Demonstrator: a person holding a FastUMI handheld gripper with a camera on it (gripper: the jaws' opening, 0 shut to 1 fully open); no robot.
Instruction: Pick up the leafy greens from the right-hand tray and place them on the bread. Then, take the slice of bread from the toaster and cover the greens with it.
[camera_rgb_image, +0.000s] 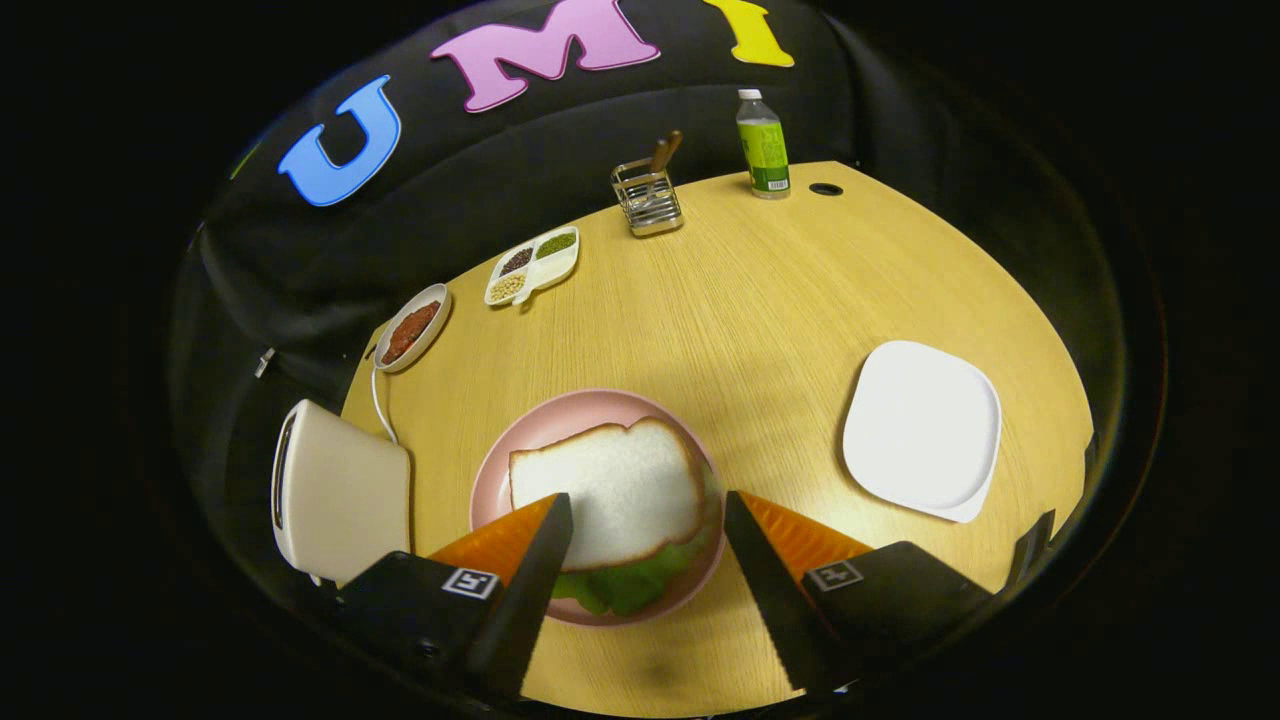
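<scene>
The claw (648, 515) is spread wide and holds nothing, its two fingers (535, 570) hanging above the near part of a pink plate (520, 430) on the wooden surface (760, 330). On that plate a slice of bread (610, 485) lies flat, between the fingers and just ahead of them, and leafy greens (625, 585) stick out from under its near edge (so the greens sit beneath the slice). To the left of the plate stands a pale toaster (340, 495), with a white cord (380, 405) running from behind it. To the right of the plate, well apart from it, lies a white square tray (920, 430) with nothing on it. Farther back on the left are a small dish of something reddish (412, 328) and a divided white dish (532, 265) with grains or beans of different colours. Beyond them, near the far edge, a wire holder (647, 198) carries a wooden-handled utensil, and a green-labelled bottle (763, 145) stands beside a small round hole (826, 188) in the surface.
</scene>
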